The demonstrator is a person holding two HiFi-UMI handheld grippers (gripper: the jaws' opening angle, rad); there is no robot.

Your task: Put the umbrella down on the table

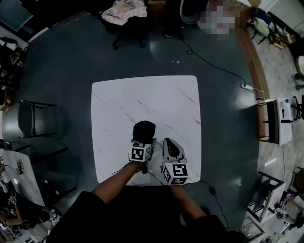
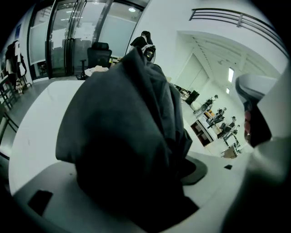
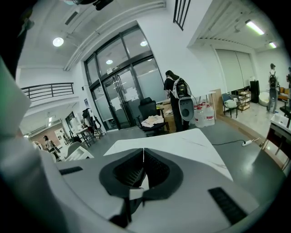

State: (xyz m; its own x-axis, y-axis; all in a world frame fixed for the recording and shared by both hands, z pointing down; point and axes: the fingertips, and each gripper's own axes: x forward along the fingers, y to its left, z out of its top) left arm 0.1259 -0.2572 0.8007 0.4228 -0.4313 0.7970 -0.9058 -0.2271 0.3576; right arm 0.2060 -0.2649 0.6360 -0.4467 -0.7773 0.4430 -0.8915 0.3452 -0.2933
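A folded black umbrella [image 1: 144,130] is held over the near part of the white marble table [image 1: 142,95], with my left gripper [image 1: 143,139] shut on it. In the left gripper view the dark fabric of the umbrella [image 2: 127,136] fills the middle and hides the jaws' tips. Just right of it, my right gripper [image 1: 172,148] hovers over the table's near edge. In the right gripper view the right gripper [image 3: 143,159] has its jaws shut together with nothing between them, and the table [image 3: 182,141] lies ahead.
A grey chair [image 1: 28,123] stands left of the table. An office chair with cloth on it [image 1: 124,12] is at the far side. A cable and power strip [image 1: 247,87] lie on the floor at right, near a small stand [image 1: 275,121].
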